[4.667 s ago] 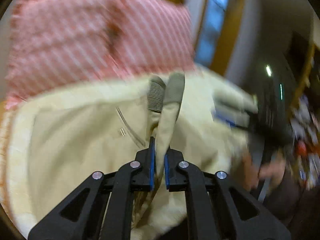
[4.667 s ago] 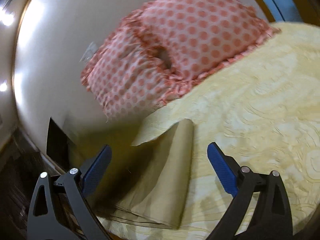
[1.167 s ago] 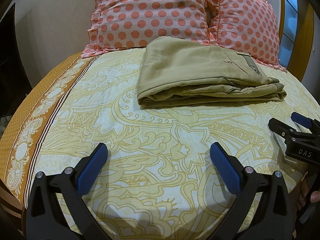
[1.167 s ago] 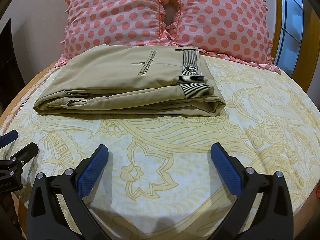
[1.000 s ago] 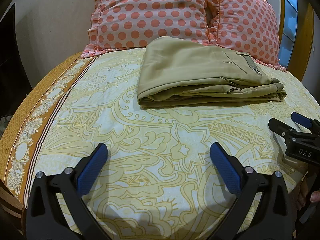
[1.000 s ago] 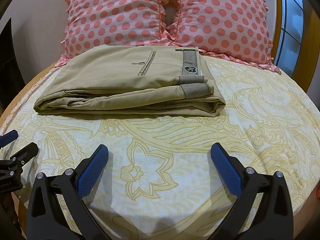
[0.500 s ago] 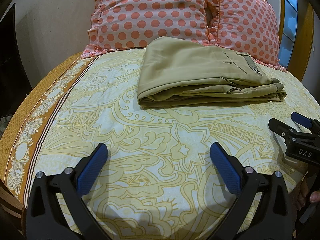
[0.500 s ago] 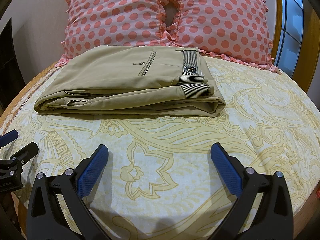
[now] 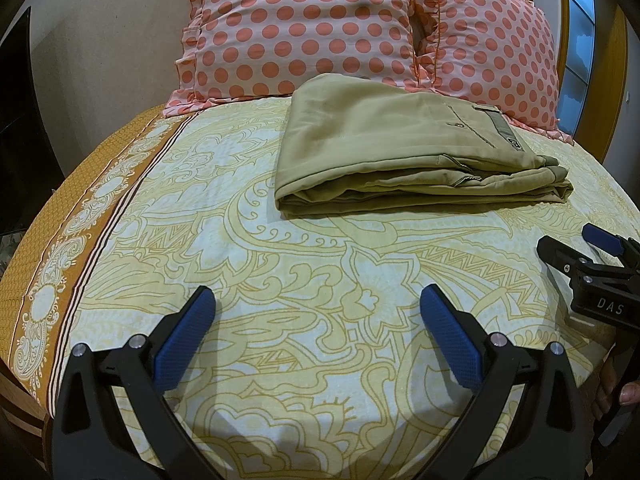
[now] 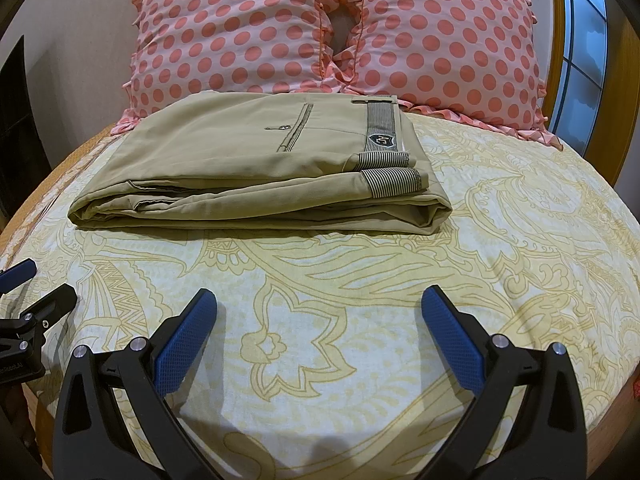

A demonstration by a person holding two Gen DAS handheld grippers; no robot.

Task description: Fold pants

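Observation:
The khaki pants (image 9: pixel 400 152) lie folded in a flat stack on the yellow patterned bedsheet (image 9: pixel 320 280), in front of the pillows. In the right wrist view the pants (image 10: pixel 256 168) show a back pocket and a striped waistband on top. My left gripper (image 9: pixel 316 320) is open and empty, low over the sheet, well short of the pants. My right gripper (image 10: pixel 318 320) is open and empty too, at a like distance. The right gripper shows at the right edge of the left wrist view (image 9: pixel 588 256); the left gripper shows at the left edge of the right wrist view (image 10: pixel 28 300).
Two pink polka-dot pillows (image 10: pixel 328 28) lean against the wall behind the pants. The sheet has an orange border (image 9: pixel 60 248) along the bed's left edge. A wooden window frame (image 10: pixel 616 80) stands at the right.
4.7 s ago my left gripper was shut on pants fabric held up. Now both grippers are open and drawn back, and the pants lie folded. Nothing has moved over the last second.

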